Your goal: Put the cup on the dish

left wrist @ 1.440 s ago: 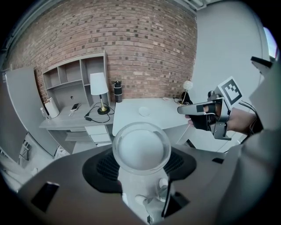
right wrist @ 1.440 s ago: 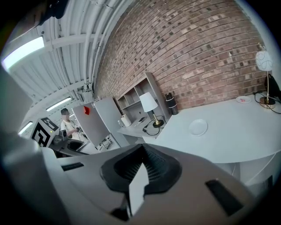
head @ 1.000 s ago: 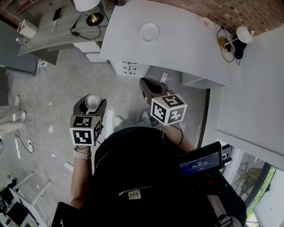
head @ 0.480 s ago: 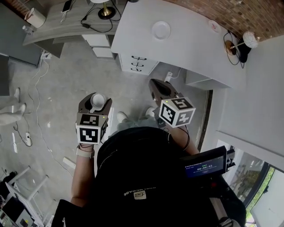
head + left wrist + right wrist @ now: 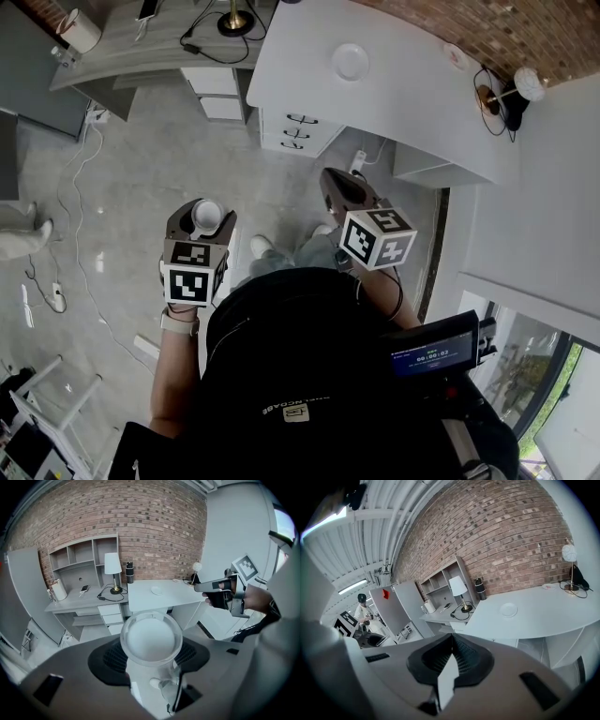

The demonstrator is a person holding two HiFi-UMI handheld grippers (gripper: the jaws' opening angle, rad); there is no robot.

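Holding one cup (image 5: 151, 639), the left gripper (image 5: 204, 221) has its jaws clamped on the cup's sides, low and near the person's body, over the floor (image 5: 131, 178). Count: two grippers, one cup, one dish, two desks. The cup stands upright, long axis vertical, mouth up and showing as a full circle in the head view; its inside looks white, with nothing showing in it. The right gripper (image 5: 336, 183) is just right of it, a bit farther out, jaws pressed together with nothing between them, pointing toward the white desk (image 5: 422, 103). Bare grey floor lies between both grippers and the desk's near edge. Cables (image 5: 80, 187) run along the floor at left. Drawers (image 5: 291, 131) sit under the desk's near left corner. The dish (image 5: 350, 62) lies flat on the far part of the white desk, well in from every edge, with bare desktop all round it. A grey desk (image 5: 122, 56) with a shaded lamp (image 5: 112, 564) stands to the left. A globe lamp (image 5: 525, 82) is at the far right.
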